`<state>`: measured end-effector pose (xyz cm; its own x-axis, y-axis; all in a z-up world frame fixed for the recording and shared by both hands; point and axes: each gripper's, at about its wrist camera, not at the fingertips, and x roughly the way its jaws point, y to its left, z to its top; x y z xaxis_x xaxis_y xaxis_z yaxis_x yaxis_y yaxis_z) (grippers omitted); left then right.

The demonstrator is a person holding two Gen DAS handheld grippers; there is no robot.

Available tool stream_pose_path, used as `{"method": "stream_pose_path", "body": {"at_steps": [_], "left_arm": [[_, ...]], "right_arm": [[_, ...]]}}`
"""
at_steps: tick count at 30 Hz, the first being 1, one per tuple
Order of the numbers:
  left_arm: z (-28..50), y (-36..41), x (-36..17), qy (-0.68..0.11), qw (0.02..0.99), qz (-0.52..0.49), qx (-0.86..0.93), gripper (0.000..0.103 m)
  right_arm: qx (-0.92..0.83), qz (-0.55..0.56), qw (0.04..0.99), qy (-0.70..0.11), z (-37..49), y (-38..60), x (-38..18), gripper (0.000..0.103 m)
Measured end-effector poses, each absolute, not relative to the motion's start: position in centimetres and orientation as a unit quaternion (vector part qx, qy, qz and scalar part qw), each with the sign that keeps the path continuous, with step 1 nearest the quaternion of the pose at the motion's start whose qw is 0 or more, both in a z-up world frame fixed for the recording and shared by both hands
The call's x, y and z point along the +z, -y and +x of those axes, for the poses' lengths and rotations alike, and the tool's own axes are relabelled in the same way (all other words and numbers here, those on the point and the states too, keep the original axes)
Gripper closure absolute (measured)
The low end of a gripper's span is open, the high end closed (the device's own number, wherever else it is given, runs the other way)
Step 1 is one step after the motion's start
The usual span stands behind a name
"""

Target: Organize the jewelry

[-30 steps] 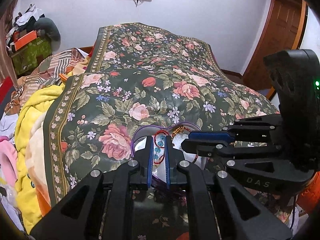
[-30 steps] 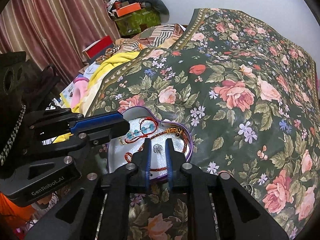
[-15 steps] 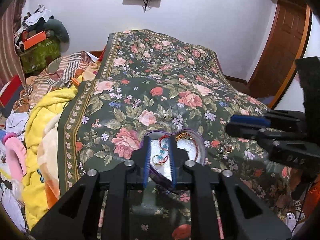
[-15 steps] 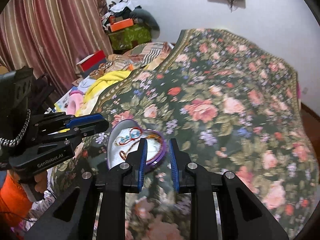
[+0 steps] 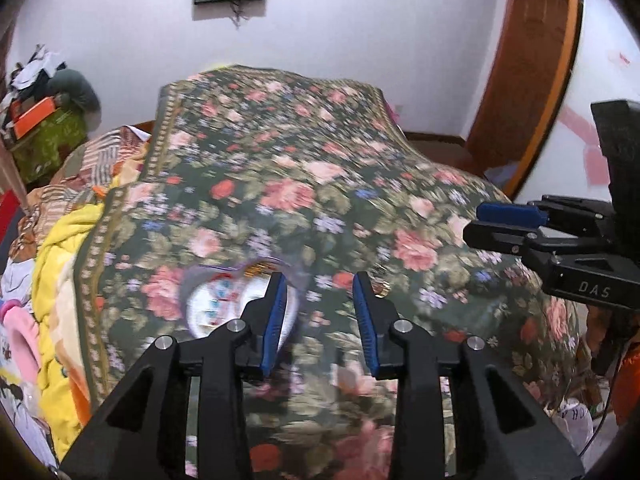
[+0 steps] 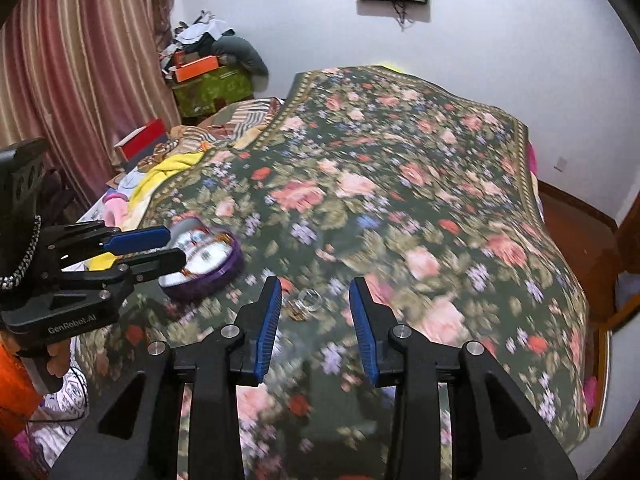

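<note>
A purple heart-shaped jewelry tin [image 5: 224, 300] [image 6: 204, 258] lies open on the floral bedspread with red and gold bracelets inside. Loose rings [image 6: 308, 300] [image 5: 382, 288] lie on the spread to its right. My left gripper [image 5: 320, 320] is open and empty, held above the spread just right of the tin. My right gripper [image 6: 314, 318] is open and empty, with the rings between and beyond its fingertips. Each gripper shows from the side in the other's view, the right one [image 5: 512, 220] and the left one [image 6: 148, 244]. Both views are blurred.
The floral bedspread [image 6: 400, 200] covers the bed. Yellow and striped blankets [image 5: 60, 248] and clothes are piled at its left. A green box and curtain [image 6: 80, 60] stand at the back left, a wooden door [image 5: 528, 80] at the right.
Both grippers have risen and pulled back from the tin and opened from nearly shut. The right gripper has swung right, over the loose rings.
</note>
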<state>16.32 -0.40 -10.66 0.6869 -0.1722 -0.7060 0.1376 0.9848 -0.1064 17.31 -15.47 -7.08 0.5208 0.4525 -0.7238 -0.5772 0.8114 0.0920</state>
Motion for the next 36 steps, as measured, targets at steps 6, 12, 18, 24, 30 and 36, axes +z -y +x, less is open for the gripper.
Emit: {"method": "stream_pose_path", "body": {"at_steps": [6, 12, 18, 24, 30, 36], "left_arm": [[17.5, 3.4, -13.1, -0.423, 0.900, -0.015, -0.108, 0.070], [18.7, 5.5, -15.6, -0.449, 0.886, 0.006, -0.116, 0.070], [20.4, 5.7, -17.6, -0.465, 0.879, 0.019, -0.101, 0.070], [21.9, 5.6, -18.8, -0.465, 0.880, 0.032, -0.092, 0.070], [22.7, 6.4, -19.1, -0.455, 0.883, 0.053, -0.100, 0.075], [22.4, 6.3, -18.8, -0.453, 0.883, 0.055, -0.114, 0.083]], "right_arm": [[0.291, -0.073, 0.867, -0.399, 17.0, 17.8, -8.0, 0.071], [0.293, -0.059, 0.862, -0.410, 17.3, 18.7, -8.9, 0.071], [0.297, -0.056, 0.854, -0.423, 17.7, 18.6, -10.1, 0.071], [0.299, -0.054, 0.849, -0.432, 18.2, 18.5, -10.8, 0.071], [0.301, -0.051, 0.845, -0.439, 18.5, 18.1, -11.1, 0.071], [0.304, -0.053, 0.842, -0.443, 18.3, 17.7, -11.3, 0.071]]}}
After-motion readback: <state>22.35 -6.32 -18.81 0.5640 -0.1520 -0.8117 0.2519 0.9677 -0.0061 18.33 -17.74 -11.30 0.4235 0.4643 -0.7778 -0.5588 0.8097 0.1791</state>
